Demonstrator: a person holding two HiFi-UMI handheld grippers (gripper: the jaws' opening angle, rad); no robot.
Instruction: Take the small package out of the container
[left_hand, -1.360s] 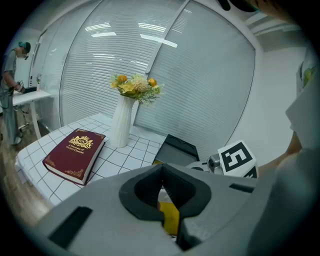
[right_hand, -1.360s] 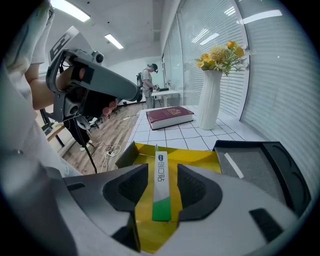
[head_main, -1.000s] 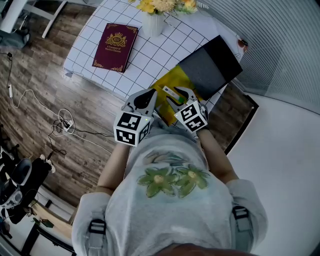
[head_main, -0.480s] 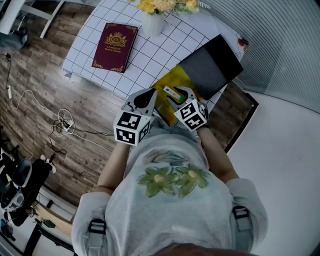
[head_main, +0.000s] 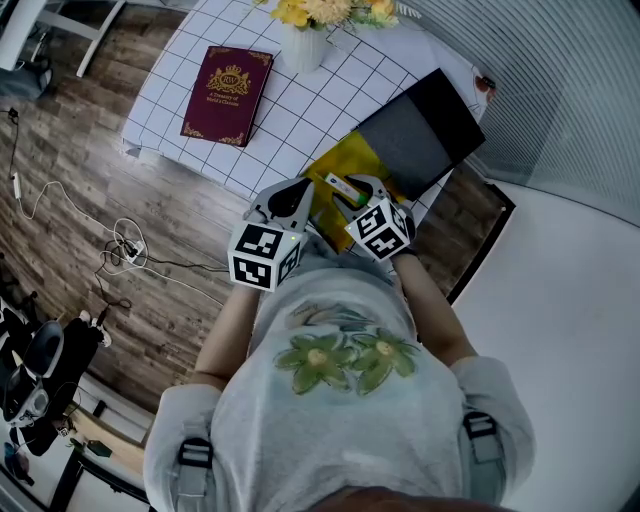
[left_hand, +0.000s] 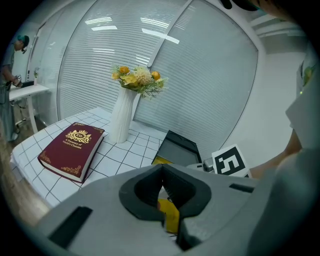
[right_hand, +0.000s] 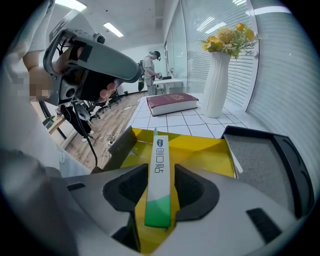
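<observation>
Over the open yellow box (right_hand: 202, 152), my right gripper (right_hand: 160, 175) pinches the small white-and-green package (right_hand: 160, 150) between its jaws; my left gripper (left_hand: 162, 172), alongside, has jaws closed on nothing.

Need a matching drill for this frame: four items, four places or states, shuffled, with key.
1. dark red hardcover book
2. white ceramic vase
3. white-and-green small package
4. black box lid with grey lining

A. clamped in the right gripper
B. upright, holding yellow flowers
C. closed, flat on the checked tablecloth
D. lining up, beside the yellow container

Pairs: 1-C, 2-B, 3-A, 4-D
</observation>
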